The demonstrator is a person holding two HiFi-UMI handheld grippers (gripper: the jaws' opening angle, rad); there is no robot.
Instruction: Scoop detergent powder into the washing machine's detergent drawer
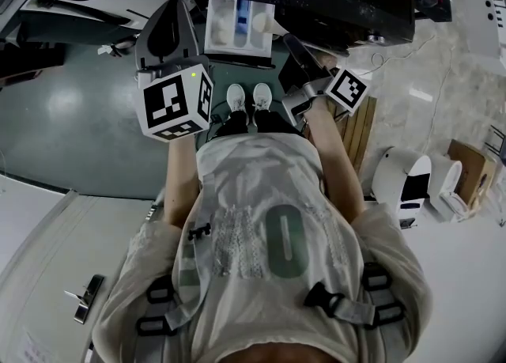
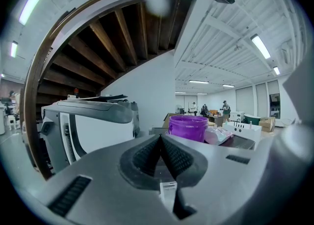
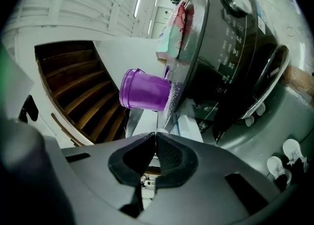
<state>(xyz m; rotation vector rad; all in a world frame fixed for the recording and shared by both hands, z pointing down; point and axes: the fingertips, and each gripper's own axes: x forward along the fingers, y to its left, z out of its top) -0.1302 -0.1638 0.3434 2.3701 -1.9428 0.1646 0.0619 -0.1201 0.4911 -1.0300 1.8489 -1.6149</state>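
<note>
Detergent drawer [image 1: 239,28] between left gripper [image 2: 160,138] and right gripper [image 3: 156,134]

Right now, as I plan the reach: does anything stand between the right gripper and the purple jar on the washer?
Nothing visible does. The right gripper, fingers shut and empty, faces the purple jar; the open detergent drawer juts out below the jar, near that path.
</note>
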